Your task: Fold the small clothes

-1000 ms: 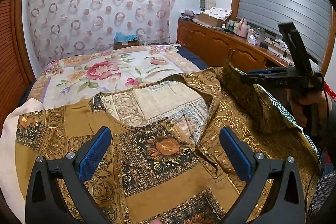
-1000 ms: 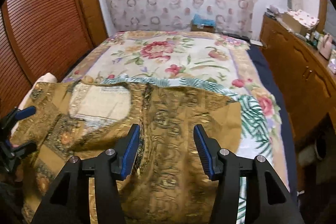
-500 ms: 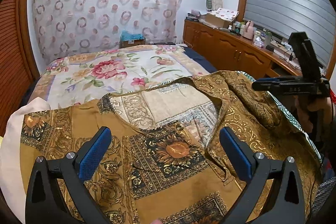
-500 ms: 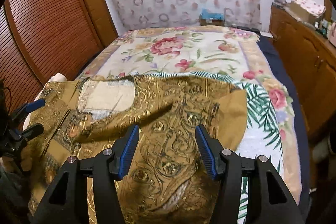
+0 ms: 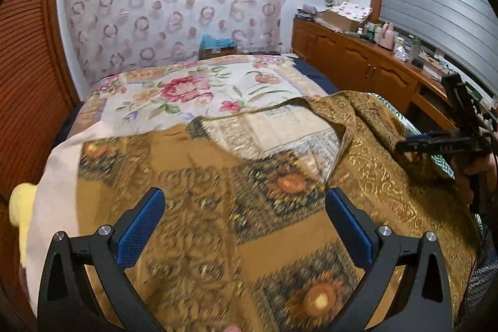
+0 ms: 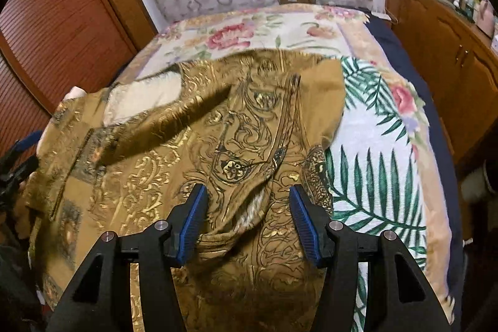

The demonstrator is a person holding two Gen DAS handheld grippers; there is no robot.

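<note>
The left hand-held gripper (image 5: 244, 226) hangs with its blue pads spread wide and nothing between them, just above the near left part of the gold-patterned blouse (image 5: 280, 185), which lies spread over the near end of the bed (image 5: 186, 89) on a floral bedspread (image 6: 379, 170). The right hand-held gripper (image 6: 247, 215) is likewise open and grips nothing, though a raised wrinkle of the blouse's right side stands between its pads; whether the cloth touches them I cannot tell. The fabric looks thin, light and limp, with a slightly shiny print, so it should bunch and slide easily rather than hold a crease; it will probably want a firm pinch at a seam or hem, such as the sleeve edge (image 6: 323, 101) or the neckline (image 5: 339, 142), not mid-panel. Both tools point forward and down over the garment, the right one seen side-on in the left wrist view, held level near the blouse's right edge.
</note>
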